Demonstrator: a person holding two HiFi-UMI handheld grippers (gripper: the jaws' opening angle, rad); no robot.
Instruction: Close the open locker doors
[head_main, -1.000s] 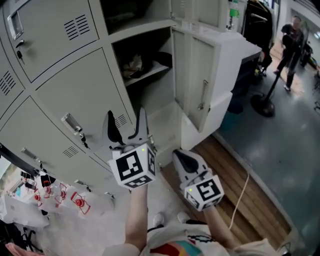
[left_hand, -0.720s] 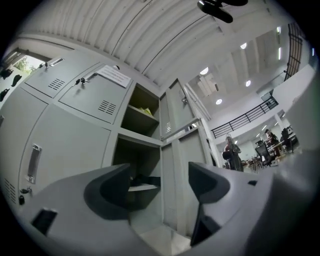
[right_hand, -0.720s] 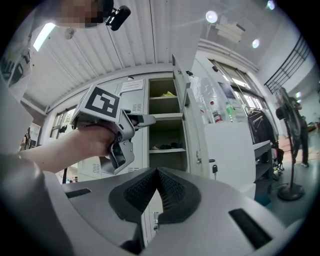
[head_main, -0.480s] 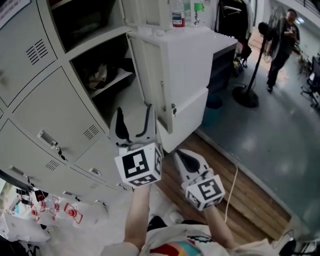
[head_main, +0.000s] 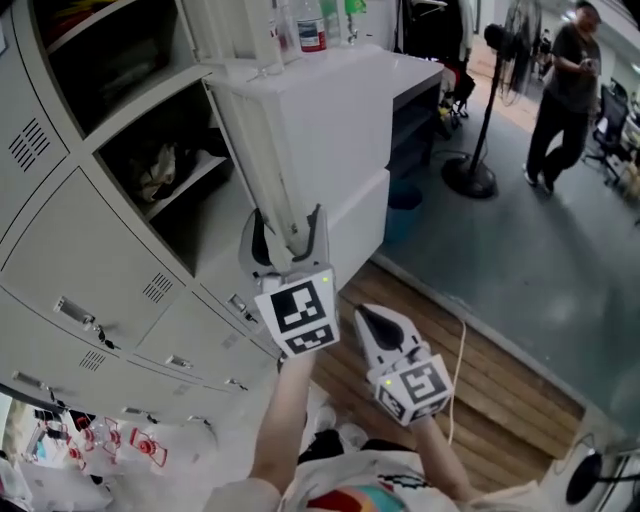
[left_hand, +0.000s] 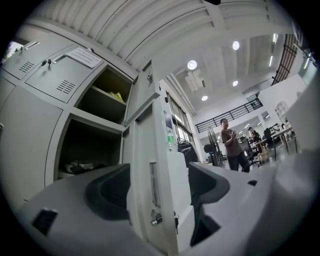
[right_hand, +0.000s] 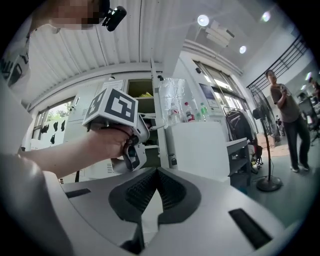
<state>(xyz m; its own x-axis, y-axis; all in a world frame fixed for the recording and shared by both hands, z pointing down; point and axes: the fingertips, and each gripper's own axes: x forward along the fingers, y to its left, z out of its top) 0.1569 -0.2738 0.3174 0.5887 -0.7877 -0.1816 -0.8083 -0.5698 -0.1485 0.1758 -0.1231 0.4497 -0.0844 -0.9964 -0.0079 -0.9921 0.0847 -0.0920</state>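
Item, the task's thing: pale grey metal locker door, belonging to the lower open compartment. We record it swung well out and edge-on to the head view. Its free edge lies in front of the white cabinet, which carries plastic bottles

Item: left gripper, raised to that edge, jaws apart with the door's edge standing between them; we see no firm clamp

Item: right gripper, low and just beside the left one, jaws pressed together on nothing

Item: upper open compartment, likewise unclosed; we cannot trace its door with certainty

Item: shut grey lockers below and to the left

Progress, in our judgement: no open door is closed yet. The lower door is only engaged and its whole swing remains, then the upper one

Change from half a second ago: the left gripper then stood just short of the door's edge and now straddles it. A full second ago the door showed its broad inner face; now we see only its edge. The right gripper is unchanged
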